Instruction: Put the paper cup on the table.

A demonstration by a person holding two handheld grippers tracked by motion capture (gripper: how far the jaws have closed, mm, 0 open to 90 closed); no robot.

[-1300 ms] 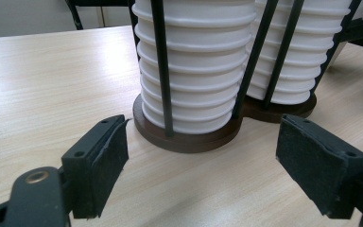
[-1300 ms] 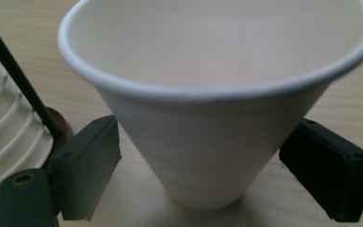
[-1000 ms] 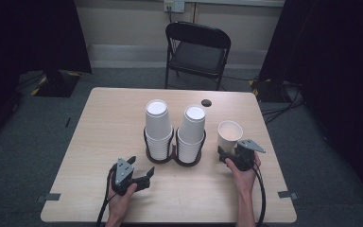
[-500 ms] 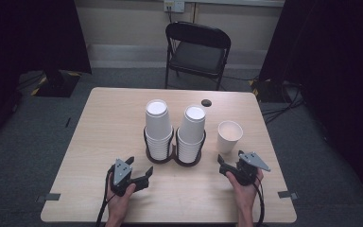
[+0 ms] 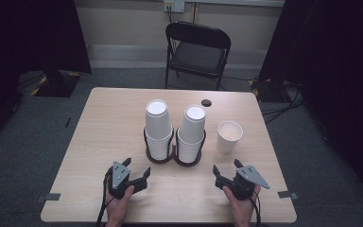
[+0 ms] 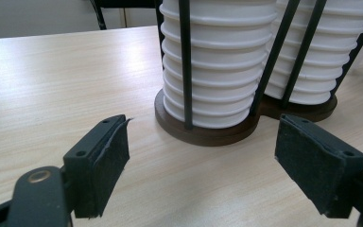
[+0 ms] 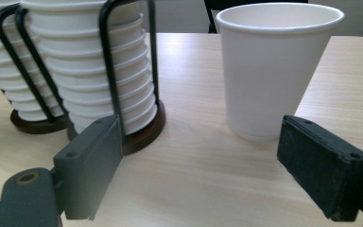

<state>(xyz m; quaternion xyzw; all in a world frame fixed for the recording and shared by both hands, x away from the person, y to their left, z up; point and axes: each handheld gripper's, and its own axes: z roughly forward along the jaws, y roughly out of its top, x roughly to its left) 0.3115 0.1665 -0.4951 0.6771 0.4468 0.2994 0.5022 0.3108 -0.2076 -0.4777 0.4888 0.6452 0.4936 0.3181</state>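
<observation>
The right gripper (image 5: 226,171) hangs with jaws apart and empty, the single paper cup (image 5: 229,136) standing upright just ahead. Best kept clear of the cup rack (image 5: 174,158) alongside.

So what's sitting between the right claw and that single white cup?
Nothing: in the right gripper view only bare table lies between the open right claw and the single cup. The high view shows the same gap.
</observation>
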